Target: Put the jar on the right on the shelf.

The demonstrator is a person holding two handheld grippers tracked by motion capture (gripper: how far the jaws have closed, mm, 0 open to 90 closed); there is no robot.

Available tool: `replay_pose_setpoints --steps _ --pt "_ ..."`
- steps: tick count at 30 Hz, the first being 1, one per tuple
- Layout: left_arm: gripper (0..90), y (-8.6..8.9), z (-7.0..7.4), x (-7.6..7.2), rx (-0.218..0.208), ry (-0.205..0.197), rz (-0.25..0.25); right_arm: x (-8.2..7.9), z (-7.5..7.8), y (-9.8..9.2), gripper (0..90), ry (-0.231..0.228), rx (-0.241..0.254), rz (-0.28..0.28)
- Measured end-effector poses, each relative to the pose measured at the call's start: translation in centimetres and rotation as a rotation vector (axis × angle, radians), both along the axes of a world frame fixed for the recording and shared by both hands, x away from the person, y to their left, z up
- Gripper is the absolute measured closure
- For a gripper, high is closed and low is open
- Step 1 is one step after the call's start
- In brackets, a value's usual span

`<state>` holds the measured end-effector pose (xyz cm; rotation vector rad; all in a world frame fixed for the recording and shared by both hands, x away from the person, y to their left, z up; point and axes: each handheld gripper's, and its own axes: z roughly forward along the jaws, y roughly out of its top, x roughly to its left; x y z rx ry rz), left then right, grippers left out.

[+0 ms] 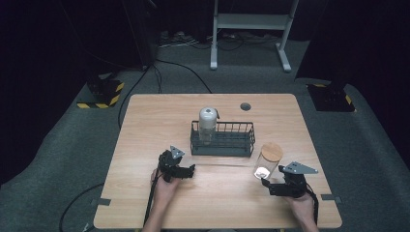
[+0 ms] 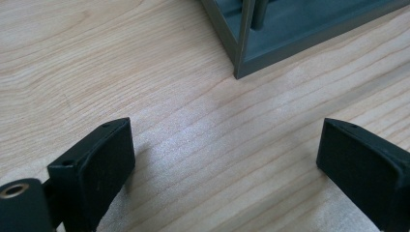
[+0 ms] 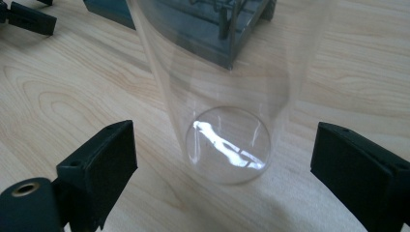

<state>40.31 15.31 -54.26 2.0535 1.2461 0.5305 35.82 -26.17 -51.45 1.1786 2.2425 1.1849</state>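
My right gripper (image 3: pixel 222 159) had jaws apart, straddling the glass jar (image 1: pixel 267 162) w/o pad contact yet; off-centre closing could've tipped it against the wire basket (image 1: pixel 223 139).

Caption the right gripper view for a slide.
Open right gripper straddles a clear glass jar on the wooden table.

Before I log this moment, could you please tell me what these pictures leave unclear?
- Glass jar: right gripper view, its top and lid are cut off by the upper edge.
- Rack: left gripper view, a corner shows; the upper edge cuts off the rest.
- Grey-capped bottle: high view, too small to tell its contents.
- Right tool: high view, too small to judge its gap from the jar.
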Motion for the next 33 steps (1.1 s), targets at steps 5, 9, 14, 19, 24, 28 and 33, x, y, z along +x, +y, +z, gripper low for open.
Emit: replay_pose_setpoints --steps 5,9,14,19,24,28,33 --pt "6.5 0.0 0.0 0.0 0.000 0.000 0.001 0.5 0.4 0.5 10.1 -0.010 -0.004 0.002" --pt "6.4 0.0 0.0 0.0 0.000 0.001 0.003 0.9 0.6 0.7 10.8 -0.018 -0.004 0.001" --pt "6.2 0.0 0.0 0.0 0.000 0.001 0.004 1.4 0.7 1.0 11.1 -0.022 -0.009 0.000" --pt "6.1 0.0 0.0 0.0 0.000 0.001 0.004 1.5 0.8 1.1 11.8 -0.026 -0.007 -0.003" --pt "6.1 0.0 0.0 0.0 0.000 0.001 0.005 1.7 0.9 1.2 13.0 -0.033 -0.005 -0.004" --pt "6.0 0.0 0.0 -0.1 0.001 0.002 0.007 1.9 1.0 1.3 14.5 -0.038 -0.002 -0.006" --pt "5.9 0.0 0.0 -0.1 0.001 0.002 0.007 2.0 1.0 1.4 15.7 -0.035 0.005 -0.009"
